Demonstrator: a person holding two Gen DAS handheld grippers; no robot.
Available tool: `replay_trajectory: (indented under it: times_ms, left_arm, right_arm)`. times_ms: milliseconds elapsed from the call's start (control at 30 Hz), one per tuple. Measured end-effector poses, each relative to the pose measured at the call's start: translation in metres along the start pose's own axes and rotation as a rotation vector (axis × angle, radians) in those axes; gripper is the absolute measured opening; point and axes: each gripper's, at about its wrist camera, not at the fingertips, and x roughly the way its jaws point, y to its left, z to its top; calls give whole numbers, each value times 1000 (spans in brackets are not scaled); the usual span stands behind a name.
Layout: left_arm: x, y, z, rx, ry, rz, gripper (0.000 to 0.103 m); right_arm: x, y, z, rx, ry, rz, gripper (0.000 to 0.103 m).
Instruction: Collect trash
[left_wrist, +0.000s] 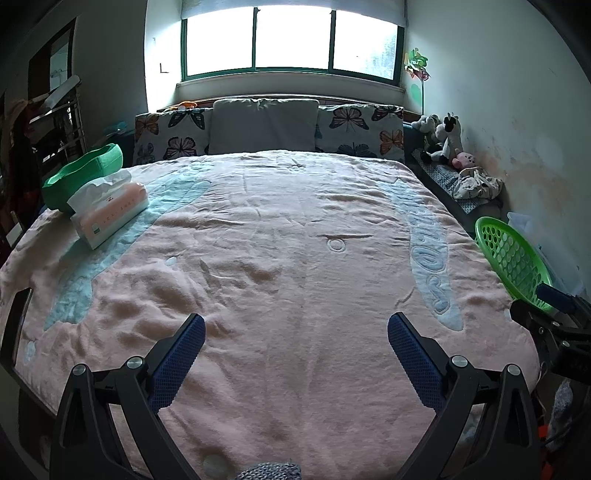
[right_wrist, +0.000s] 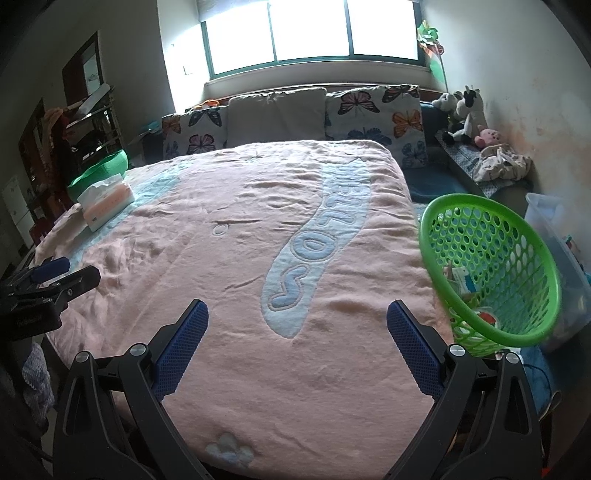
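Observation:
A green perforated plastic basket (right_wrist: 491, 266) stands tilted beside the bed's right edge, with a few bits of trash (right_wrist: 463, 280) inside; its rim also shows in the left wrist view (left_wrist: 511, 254). My left gripper (left_wrist: 295, 325) is open and empty above the foot of the pink blanket (left_wrist: 280, 236). My right gripper (right_wrist: 297, 314) is open and empty above the same blanket (right_wrist: 236, 236), left of the basket. Each gripper shows at the edge of the other's view: the right one (left_wrist: 554, 314), the left one (right_wrist: 55, 277).
A tissue pack (left_wrist: 109, 206) and a green fabric bin (left_wrist: 85, 170) sit at the bed's far left. Pillows (left_wrist: 264, 125) line the headboard under the window. Stuffed toys (left_wrist: 443, 140) and crumpled cloth (left_wrist: 476, 184) lie on a ledge at right. A clear plastic box (right_wrist: 557, 236) stands behind the basket.

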Motion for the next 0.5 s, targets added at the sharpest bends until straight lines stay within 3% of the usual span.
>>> replay_trajectory:
  times_ms: [500]
  left_arm:
    - [1, -15, 3, 24, -4, -8, 96]
  right_arm:
    - [-2, -10, 1, 14, -8, -9, 97]
